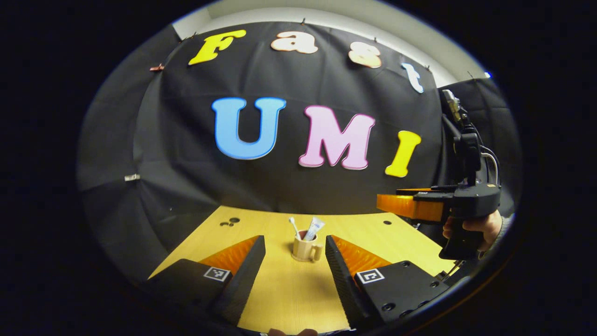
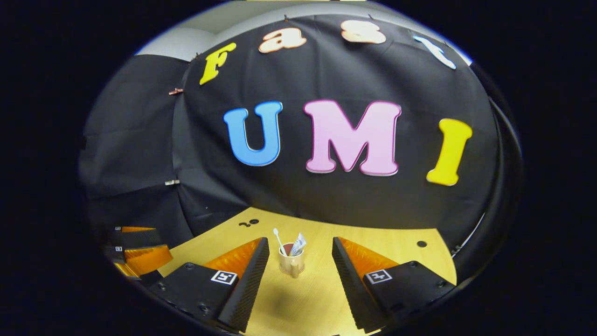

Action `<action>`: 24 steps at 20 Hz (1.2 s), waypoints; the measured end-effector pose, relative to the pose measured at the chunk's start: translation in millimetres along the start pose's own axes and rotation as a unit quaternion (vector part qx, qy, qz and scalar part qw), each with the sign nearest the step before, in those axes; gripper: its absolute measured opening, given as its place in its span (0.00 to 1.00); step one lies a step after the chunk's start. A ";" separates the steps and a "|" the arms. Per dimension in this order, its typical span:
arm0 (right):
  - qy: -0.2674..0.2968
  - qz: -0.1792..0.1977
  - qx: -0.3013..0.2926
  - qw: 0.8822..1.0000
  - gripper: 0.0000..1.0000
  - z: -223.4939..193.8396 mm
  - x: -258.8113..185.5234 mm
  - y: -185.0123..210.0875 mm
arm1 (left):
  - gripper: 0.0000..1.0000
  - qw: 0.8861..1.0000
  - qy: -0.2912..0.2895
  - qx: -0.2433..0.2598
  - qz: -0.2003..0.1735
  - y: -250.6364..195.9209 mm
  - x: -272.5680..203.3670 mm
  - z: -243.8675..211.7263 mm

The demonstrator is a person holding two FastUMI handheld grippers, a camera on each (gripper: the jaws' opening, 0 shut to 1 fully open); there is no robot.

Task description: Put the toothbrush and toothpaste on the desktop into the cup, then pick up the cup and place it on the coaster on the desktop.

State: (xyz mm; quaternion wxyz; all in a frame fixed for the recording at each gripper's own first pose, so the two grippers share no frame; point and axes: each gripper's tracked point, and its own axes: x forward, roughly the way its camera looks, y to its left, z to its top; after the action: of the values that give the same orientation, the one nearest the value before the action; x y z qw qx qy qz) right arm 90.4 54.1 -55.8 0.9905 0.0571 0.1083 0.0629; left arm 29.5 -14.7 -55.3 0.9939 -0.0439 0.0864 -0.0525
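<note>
Left gripper (image 1: 295,252): fingers spread wide, holding nothing, level above the desktop (image 1: 289,294).
Right gripper (image 2: 301,254): fingers spread wide, holding nothing, above the desktop; in the left gripper view, raised higher.
Hand (image 1: 480,228): wrapped around the right gripper's handle.

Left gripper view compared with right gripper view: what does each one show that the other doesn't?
Left gripper view: a hand holding the right gripper at the right edge, and the cup's handle turned to the right. Right gripper view: the left gripper at lower left, and the handle facing the camera. Both: the cup on the desktop with toothbrush and toothpaste inside, framed by open fingers.
</note>
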 end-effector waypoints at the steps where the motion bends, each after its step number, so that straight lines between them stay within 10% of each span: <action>1: -0.010 -0.007 0.000 1.000 0.84 7.4 -15.6 0.6 | 0.84 1.000 -0.012 0.005 -0.008 -8.3 -3.7 10.9; 8: -0.072 -0.060 -0.019 0.995 0.96 48.7 -96.9 -25.4 | 0.86 0.996 -0.064 0.050 -0.038 -75.0 -25.5 51.3; 24: -0.106 -0.034 -0.014 0.994 0.97 64.1 -141.6 -83.1 | 0.95 0.993 -0.091 0.076 0.010 -150.2 -22.3 78.6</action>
State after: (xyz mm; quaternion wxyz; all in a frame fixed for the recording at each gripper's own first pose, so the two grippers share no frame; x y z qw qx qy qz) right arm -23.2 -53.6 25.2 0.9986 0.0462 0.0035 0.0244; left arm 6.9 -154.9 40.1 0.9986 0.0274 -0.0084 -0.0452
